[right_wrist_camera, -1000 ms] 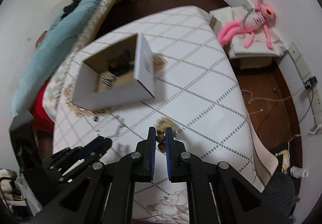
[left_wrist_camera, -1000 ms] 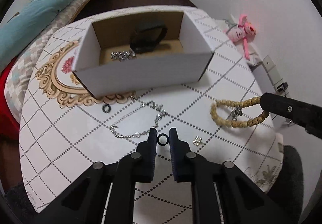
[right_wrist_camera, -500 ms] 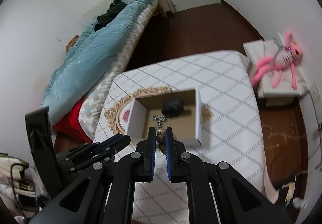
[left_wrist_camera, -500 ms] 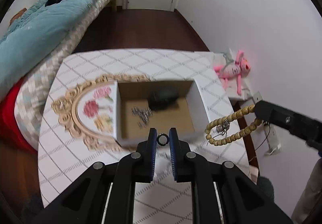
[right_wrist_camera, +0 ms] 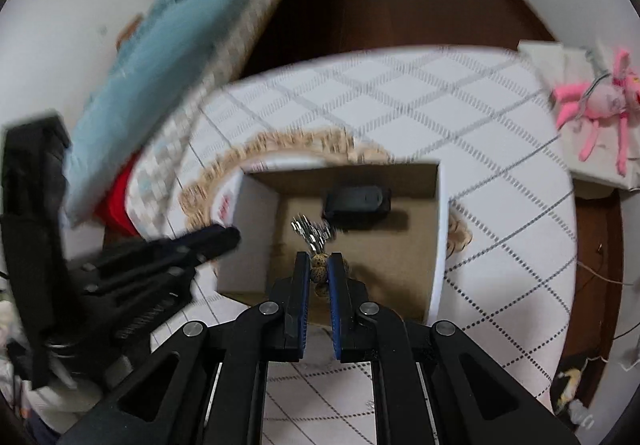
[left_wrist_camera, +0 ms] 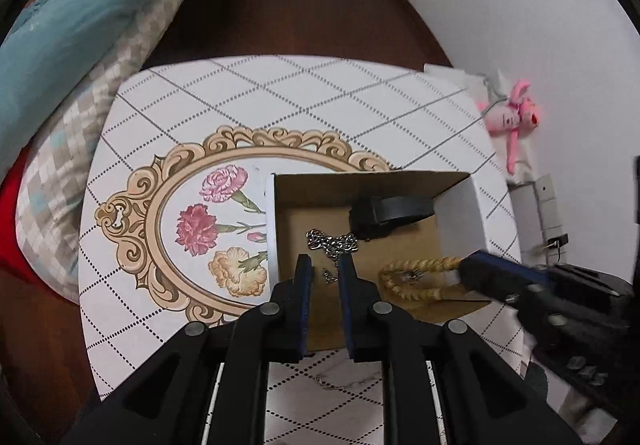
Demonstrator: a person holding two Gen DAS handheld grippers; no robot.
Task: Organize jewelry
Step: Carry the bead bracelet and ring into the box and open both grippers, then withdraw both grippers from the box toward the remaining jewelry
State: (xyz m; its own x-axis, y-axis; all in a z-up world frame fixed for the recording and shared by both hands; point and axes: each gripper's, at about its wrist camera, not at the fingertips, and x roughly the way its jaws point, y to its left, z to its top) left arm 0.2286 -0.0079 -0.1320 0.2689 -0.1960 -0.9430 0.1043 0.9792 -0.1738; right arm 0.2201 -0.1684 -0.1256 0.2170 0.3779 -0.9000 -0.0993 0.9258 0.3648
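Left wrist: box (left_wrist_camera: 460, 197) holds, seemingly, beads (left_wrist_camera: 416, 279).

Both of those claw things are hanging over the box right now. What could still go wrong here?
The right gripper pinches the bead bracelet by only a bead or two, so it may slip or snag when let go. The left gripper hovers open just above the silver chain and could catch it. Both crowd the box.
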